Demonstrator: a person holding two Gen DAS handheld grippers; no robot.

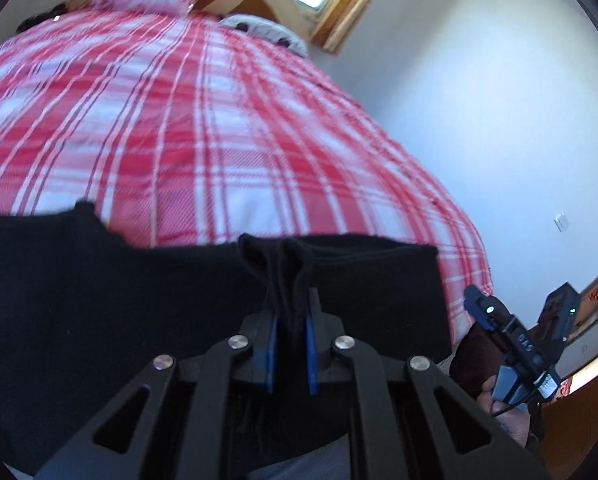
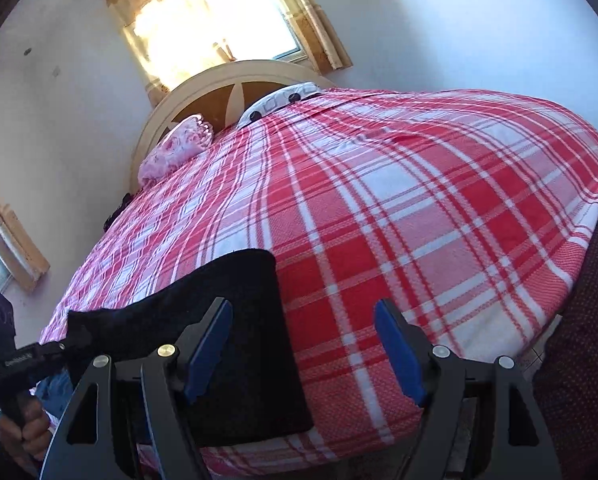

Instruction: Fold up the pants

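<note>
Black pants [image 1: 99,280] lie folded near the foot of a bed with a red and white plaid cover [image 1: 179,128]. My left gripper [image 1: 290,308] is shut on a pinched ridge of the pants' top edge, which bunches up between the blue pads [image 1: 310,344]. In the right wrist view the pants [image 2: 235,344] lie at lower left. My right gripper [image 2: 303,344] is open and empty, its left finger over the pants' right edge and its right finger over the bare plaid cover [image 2: 419,220]. The right gripper also shows at the right edge of the left wrist view [image 1: 515,344].
A pink floral pillow [image 2: 179,148] and a white patterned pillow [image 2: 283,100] lie by the curved headboard [image 2: 219,84]. A curtained window [image 2: 203,24] is behind it. White walls flank the bed. A dark red bed skirt [image 2: 583,360] hangs at the right.
</note>
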